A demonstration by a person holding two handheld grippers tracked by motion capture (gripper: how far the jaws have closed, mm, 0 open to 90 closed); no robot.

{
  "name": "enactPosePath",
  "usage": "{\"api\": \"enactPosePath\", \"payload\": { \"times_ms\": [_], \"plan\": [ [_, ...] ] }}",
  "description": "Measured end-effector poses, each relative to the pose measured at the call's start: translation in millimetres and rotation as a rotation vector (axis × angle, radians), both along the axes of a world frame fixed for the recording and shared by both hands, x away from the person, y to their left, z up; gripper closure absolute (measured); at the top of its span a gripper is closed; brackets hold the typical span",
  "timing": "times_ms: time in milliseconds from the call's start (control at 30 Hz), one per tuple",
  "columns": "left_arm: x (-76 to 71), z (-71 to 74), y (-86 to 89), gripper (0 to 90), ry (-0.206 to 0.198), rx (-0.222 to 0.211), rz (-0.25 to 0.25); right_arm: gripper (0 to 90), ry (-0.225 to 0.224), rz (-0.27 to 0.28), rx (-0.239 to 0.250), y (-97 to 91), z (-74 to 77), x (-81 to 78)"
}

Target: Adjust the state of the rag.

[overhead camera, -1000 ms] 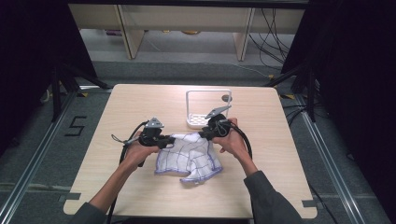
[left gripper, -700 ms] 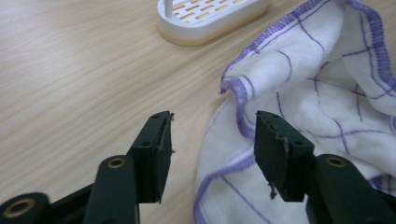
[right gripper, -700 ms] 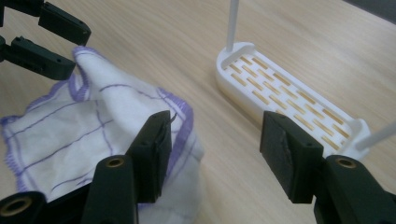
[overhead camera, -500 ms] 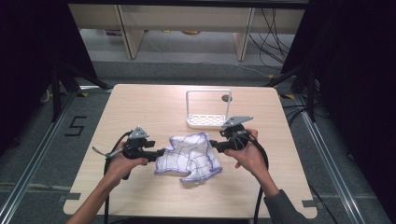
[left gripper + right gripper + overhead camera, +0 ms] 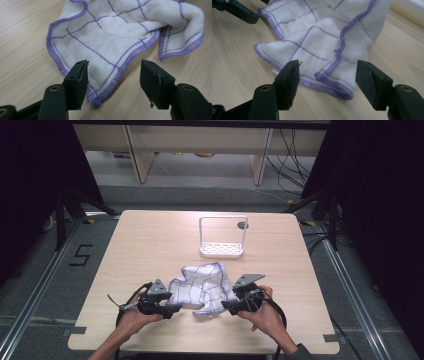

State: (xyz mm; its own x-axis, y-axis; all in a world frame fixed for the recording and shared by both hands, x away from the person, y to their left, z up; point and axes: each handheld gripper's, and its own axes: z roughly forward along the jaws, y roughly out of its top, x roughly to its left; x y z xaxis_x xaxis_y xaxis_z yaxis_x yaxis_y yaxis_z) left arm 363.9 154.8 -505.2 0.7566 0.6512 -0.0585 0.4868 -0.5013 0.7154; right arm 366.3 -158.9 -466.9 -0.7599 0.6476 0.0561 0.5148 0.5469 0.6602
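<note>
White cloth (image 5: 202, 287) with purple grid lines and purple stitched edges lies crumpled on the near half of the wooden table (image 5: 150, 235), between the two claws. The left claw (image 5: 169, 311) has just been opening; a cloth corner sits between its spread jaws, unpinched. The right claw (image 5: 226, 307) has also just been opening, its jaws standing apart over the cloth's near edge.

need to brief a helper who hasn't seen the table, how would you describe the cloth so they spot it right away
On the pale wooden table, look at the near half, in front of the white wire-framed rack. The cloth lies crumpled there between the left gripper and the right gripper. It is the only soft thing: white fabric with thin purple grid lines and a purple stitched hem.
</note>
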Motion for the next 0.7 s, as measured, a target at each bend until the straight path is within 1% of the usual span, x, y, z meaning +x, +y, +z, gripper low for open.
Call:
{"api": "enactPosePath", "payload": {
  "times_ms": [33,67,100,133,167,200,233,267,300,333,367,400,433,467,500,533,567,600,633,667,700],
  "plan": [
    [0.6,-1.8,-3.0,41.4,-0.006,-0.003,-0.004,35.3,-0.01,-0.002,0.002,1.8,-3.1,0.8],
    [1.8,-2.9,-5.2,44.2,-0.024,0.027,-0.012,34.4,-0.004,-0.01,-0.006,3.4,-5.8,1.8],
    [2.5,-3.6,-6.8,48.4,-0.04,0.036,-0.012,34.9,-0.002,-0.014,-0.023,4.1,-8.1,3.7],
    [3.1,-3.8,-8.0,56.0,-0.059,0.05,-0.024,36.3,0.001,-0.026,-0.018,5.6,-10.1,4.3],
    [3.1,-3.8,-8.0,63.6,-0.059,0.05,-0.024,39.3,-0.006,-0.023,-0.044,6.4,-12.6,6.6],
    [5.8,-2.7,-8.0,71.9,-0.098,0.102,-0.052,45.7,-0.005,-0.024,-0.075,6.9,-13.6,8.9],
    [5.8,-2.7,-8.0,77.1,-0.098,0.102,-0.052,45.7,-0.005,-0.024,-0.075,6.9,-13.6,8.9],
    [6.9,-2.0,-7.2,81.2,-0.108,0.087,-0.033,61.8,-0.017,0.001,-0.075,5.0,-16.9,14.5],
    [7.2,-0.6,-5.8,83.4,-0.114,0.078,-0.039,68.4,-0.014,0.005,-0.064,3.2,-17.0,16.3],
    [6.4,1.2,-4.3,84.0,-0.115,0.077,-0.037,76.0,-0.029,0.018,-0.057,-0.4,-16.3,18.5],
    [5.5,3.5,-2.3,84.6,-0.117,0.077,-0.038,81.3,-0.02,0.02,-0.056,-3.7,-13.2,19.0],
    [4.5,5.1,-0.9,84.8,-0.117,0.055,-0.044,84.6,-0.031,0.018,-0.045,-6.5,-11.1,19.5],
    [3.3,7.8,1.7,84.8,-0.111,0.052,-0.046,89.1,-0.044,0.03,-0.038,-11.1,-6.9,20.1],
    [1.7,9.8,2.8,84.9,-0.106,0.033,-0.051,89.7,-0.041,0.03,-0.018,-15.3,-1.5,20.2],
    [-0.3,12.0,3.5,85.0,-0.109,0.037,-0.053,89.8,-0.056,0.044,-0.003,-19.4,2.5,21.0],
    [-1.6,13.2,3.5,85.1,-0.11,0.03,-0.055,89.9,-0.038,0.037,-0.005,-22.4,8.9,19.5],
    [-2.4,15.0,4.2,85.0,-0.116,0.035,-0.066,89.9,-0.041,0.014,0.0,-24.3,13.3,18.3],
    [-2.4,15.0,4.2,85.0,-0.116,0.035,-0.066,89.9,-0.041,0.014,0.0,-24.3,13.3,18.3],
    [-2.5,15.6,4.4,84.9,-0.119,0.043,-0.062,84.7,-0.041,0.013,0.047,-25.7,15.7,18.2],
    [-2.5,15.3,4.2,84.9,-0.116,0.043,-0.064,76.3,-0.015,0.012,0.05,-25.2,17.1,17.1],
    [-2.5,15.3,4.2,84.9,-0.116,0.043,-0.064,76.3,-0.015,0.012,0.05,-25.2,17.1,17.1]
  ]
}}
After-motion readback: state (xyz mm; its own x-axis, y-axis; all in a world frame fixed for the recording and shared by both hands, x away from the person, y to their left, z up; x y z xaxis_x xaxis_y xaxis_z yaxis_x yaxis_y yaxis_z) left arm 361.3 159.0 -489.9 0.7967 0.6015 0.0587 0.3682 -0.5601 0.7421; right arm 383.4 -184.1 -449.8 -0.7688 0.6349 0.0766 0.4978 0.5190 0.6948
